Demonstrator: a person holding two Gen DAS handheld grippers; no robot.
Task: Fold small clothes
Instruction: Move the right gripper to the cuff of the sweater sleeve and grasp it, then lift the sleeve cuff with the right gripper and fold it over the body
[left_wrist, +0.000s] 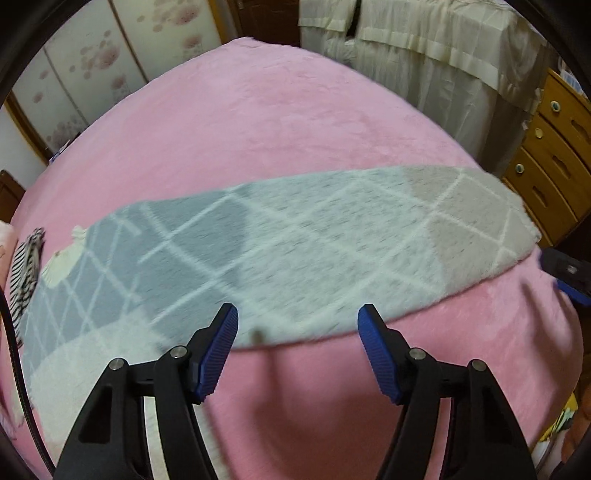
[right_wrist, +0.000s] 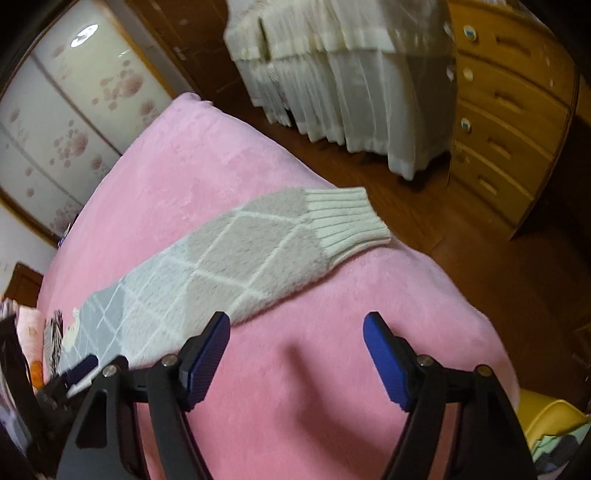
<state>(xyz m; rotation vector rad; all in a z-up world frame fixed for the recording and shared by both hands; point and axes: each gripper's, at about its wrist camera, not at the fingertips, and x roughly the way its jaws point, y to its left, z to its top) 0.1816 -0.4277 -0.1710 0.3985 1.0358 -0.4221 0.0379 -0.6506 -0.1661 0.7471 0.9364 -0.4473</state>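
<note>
A small knitted garment (left_wrist: 280, 251) with a grey, pale blue and white diamond pattern lies flat across the pink blanket (left_wrist: 258, 122). In the right wrist view the garment (right_wrist: 229, 258) ends in a white ribbed cuff (right_wrist: 347, 221) near the bed's far edge. My left gripper (left_wrist: 297, 321) is open and empty, just above the garment's near edge. My right gripper (right_wrist: 296, 328) is open and empty over the pink blanket, beside the garment's near edge. The right gripper's tip shows at the right edge of the left wrist view (left_wrist: 569, 275).
A black-and-white striped cloth (left_wrist: 26, 273) lies at the bed's left side. White curtains (right_wrist: 343, 74) and a wooden chest of drawers (right_wrist: 509, 110) stand beyond the bed. A yellow object (right_wrist: 550, 421) sits low on the right. Wooden floor (right_wrist: 461, 251) lies past the bed edge.
</note>
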